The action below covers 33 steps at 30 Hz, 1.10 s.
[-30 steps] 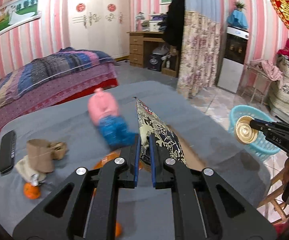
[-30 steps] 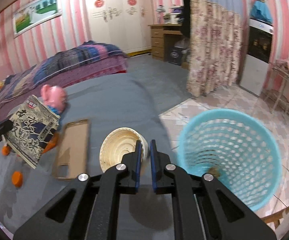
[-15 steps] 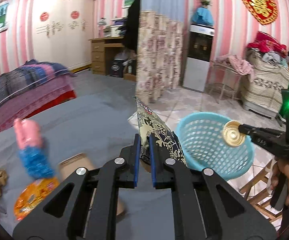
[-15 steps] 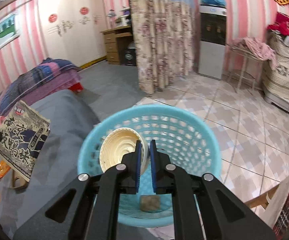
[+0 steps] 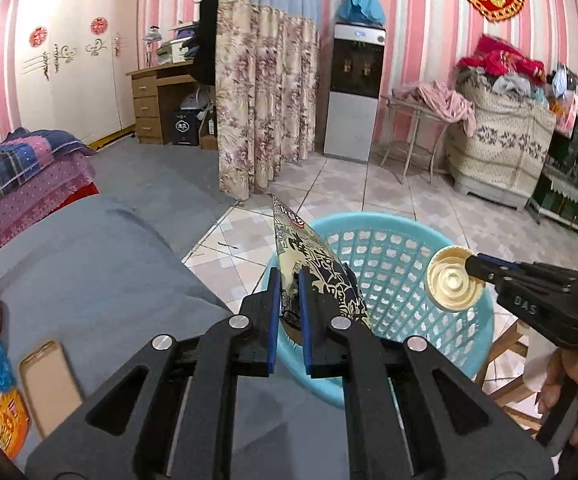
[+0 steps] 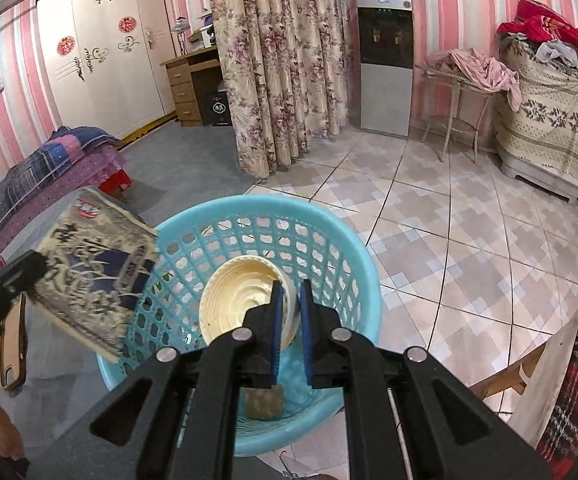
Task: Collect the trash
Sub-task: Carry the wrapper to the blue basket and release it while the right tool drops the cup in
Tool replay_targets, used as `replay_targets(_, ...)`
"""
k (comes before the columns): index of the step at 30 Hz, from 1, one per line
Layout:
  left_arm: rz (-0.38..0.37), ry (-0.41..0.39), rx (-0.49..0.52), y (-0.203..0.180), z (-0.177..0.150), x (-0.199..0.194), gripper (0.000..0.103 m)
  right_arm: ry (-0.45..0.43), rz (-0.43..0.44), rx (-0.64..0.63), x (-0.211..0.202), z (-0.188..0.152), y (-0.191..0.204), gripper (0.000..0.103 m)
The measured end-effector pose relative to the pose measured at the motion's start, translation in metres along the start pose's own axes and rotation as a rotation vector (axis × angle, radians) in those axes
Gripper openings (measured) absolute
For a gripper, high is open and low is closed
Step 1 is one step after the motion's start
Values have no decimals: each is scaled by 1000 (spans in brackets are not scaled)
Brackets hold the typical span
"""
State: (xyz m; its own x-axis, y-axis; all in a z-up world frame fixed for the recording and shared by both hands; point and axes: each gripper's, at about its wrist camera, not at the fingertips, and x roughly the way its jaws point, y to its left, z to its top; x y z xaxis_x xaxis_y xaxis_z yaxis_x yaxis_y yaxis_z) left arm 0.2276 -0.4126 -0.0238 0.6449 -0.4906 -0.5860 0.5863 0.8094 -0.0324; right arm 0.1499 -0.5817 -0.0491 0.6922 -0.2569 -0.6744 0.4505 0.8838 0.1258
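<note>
Turquoise plastic basket (image 6: 353, 264) stands on the tiled floor (image 6: 469, 216) beside the grey worktop (image 5: 89, 264). Right gripper (image 6: 289, 300) has its fingers closed on a cream bowl (image 6: 241, 296), held above the basket opening. Left gripper (image 5: 289, 296) has its fingers closed on a printed snack bag (image 5: 309, 264), held over the near rim. A brown lump (image 6: 263, 402) lies inside the basket.

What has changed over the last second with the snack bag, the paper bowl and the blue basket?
Both hands swung from the grey bed toward the blue basket. The left gripper carried the snack bag to the basket's rim; the right gripper brought the paper bowl over its opening. Both stayed clamped; nothing released. The basket stayed put.
</note>
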Motion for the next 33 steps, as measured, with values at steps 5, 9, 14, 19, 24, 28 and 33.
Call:
replay_targets(5, 9, 23, 17, -1, -2, 18, 10, 15, -10, 11, 5, -1, -3, 9)
replay_targets(9, 15, 39, -7, 5, -1, 27, 37, 23, -6, 15, 7, -3, -1, 9)
replay_targets(14, 52, 5, -23, 15, 0, 11, 69, 28, 0, -1, 12, -5, 7, 9)
replay_targets(19, 104, -33, -39, 30, 0, -9, 89, 28, 6, -10, 18, -7, 16, 9)
replay_targets(24, 135, -52, -65, 47, -2, -25, 93, 14, 8, -34, 20, -7, 29, 14)
replay_targets(28, 165, -58, -83, 59, -2, -34, 94, -5, 12, -34, 18, -8, 35, 55)
replay_targets(33, 192, -66, -118, 75, -3, -46, 94, -16, 12, -32, 12, -6, 38, 73)
